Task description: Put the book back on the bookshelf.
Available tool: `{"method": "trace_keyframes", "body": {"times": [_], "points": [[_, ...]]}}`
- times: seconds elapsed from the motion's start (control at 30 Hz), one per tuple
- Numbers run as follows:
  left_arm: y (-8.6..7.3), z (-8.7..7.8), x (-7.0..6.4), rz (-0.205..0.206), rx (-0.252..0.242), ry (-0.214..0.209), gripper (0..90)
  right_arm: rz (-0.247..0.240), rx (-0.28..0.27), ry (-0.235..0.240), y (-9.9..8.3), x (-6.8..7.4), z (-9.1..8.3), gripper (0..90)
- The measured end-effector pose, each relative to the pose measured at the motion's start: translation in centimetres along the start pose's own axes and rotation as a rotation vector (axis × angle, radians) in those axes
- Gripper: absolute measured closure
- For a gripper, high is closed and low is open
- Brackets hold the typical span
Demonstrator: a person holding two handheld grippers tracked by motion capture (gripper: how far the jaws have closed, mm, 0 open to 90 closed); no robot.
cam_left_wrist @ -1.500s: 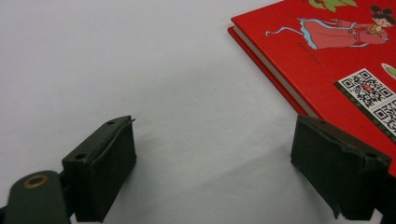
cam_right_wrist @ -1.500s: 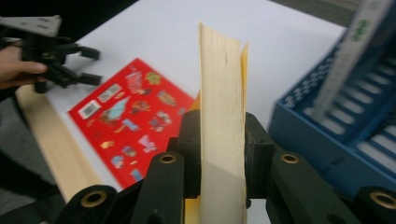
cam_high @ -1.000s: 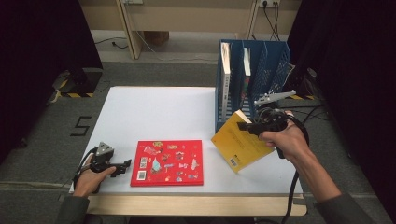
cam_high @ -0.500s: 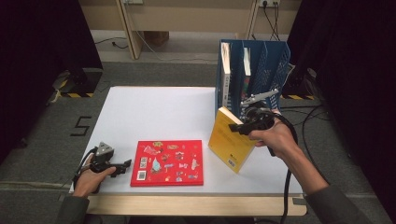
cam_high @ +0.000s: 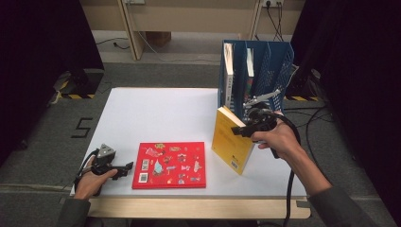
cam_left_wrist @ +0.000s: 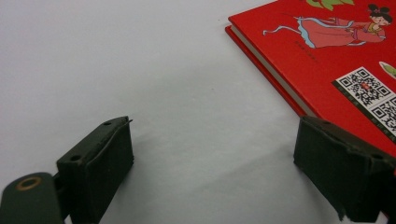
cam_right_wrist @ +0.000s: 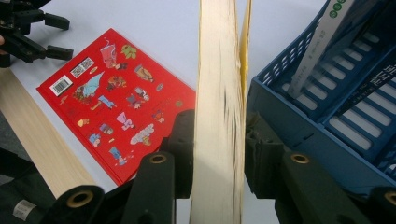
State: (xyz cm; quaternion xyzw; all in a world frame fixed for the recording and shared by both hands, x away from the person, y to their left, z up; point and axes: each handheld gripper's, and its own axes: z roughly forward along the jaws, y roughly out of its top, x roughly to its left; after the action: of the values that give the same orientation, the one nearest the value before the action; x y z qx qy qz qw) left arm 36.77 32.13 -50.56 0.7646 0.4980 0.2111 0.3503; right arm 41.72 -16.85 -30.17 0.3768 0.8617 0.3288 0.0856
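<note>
Yellow book (cam_high: 231, 141): thick paperback, yellow cover, cream page block, a small mark near the lower cover corner. It stands tilted on the white table (cam_high: 156, 113), lower corner down at about 4 o'clock of the tabletop, just in front of the blue file rack (cam_high: 265, 71). Right gripper (cam_high: 243, 128) is clamped on its upper edge; in the right gripper view the page block (cam_right_wrist: 219, 116) sits squeezed between both black jaws.

Count: two books on the table, the yellow one and a red picture book (cam_high: 170, 164) lying flat at 6 o'clock, cartoon figures and a QR code on top. One rack with several slots, at least two upright books inside. Two grippers.

Left gripper (cam_high: 124, 168) rests at 7 o'clock, jaws spread wide with nothing between, just beside the red book's left edge (cam_left_wrist: 266, 65).

Room: bare white surface from 9 to 12 o'clock. The rack sits at the table's right edge, at about 2 o'clock; the red book lies close to the near edge.
</note>
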Motion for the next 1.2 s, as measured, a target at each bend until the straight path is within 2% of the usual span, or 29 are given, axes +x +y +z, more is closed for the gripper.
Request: {"method": "trace_keyframes", "body": {"times": [0.43,0.7,0.83,0.97,1.07,1.2], "points": [[0.0,0.0,0.0,0.001,0.001,-0.002,10.1,0.019,0.081,0.0,1.4,-0.3,1.4,68.1],[0.0,0.0,0.0,0.002,0.001,-0.002,9.9,-0.006,0.127,0.004,1.8,-0.4,2.1,69.6],[0.0,0.0,0.0,0.002,0.002,-0.002,9.8,-0.045,0.124,-0.008,1.7,-0.2,2.0,73.6],[0.0,0.0,0.0,0.002,0.002,-0.003,9.8,-0.067,0.118,0.008,1.6,0.0,1.7,74.6],[0.0,0.0,0.0,0.003,0.001,-0.003,9.7,-0.066,0.111,0.013,1.3,-0.1,1.3,74.9],[0.0,0.0,0.0,0.004,0.003,-0.003,9.4,-0.035,0.078,0.019,0.5,-0.6,0.4,75.0]]}}
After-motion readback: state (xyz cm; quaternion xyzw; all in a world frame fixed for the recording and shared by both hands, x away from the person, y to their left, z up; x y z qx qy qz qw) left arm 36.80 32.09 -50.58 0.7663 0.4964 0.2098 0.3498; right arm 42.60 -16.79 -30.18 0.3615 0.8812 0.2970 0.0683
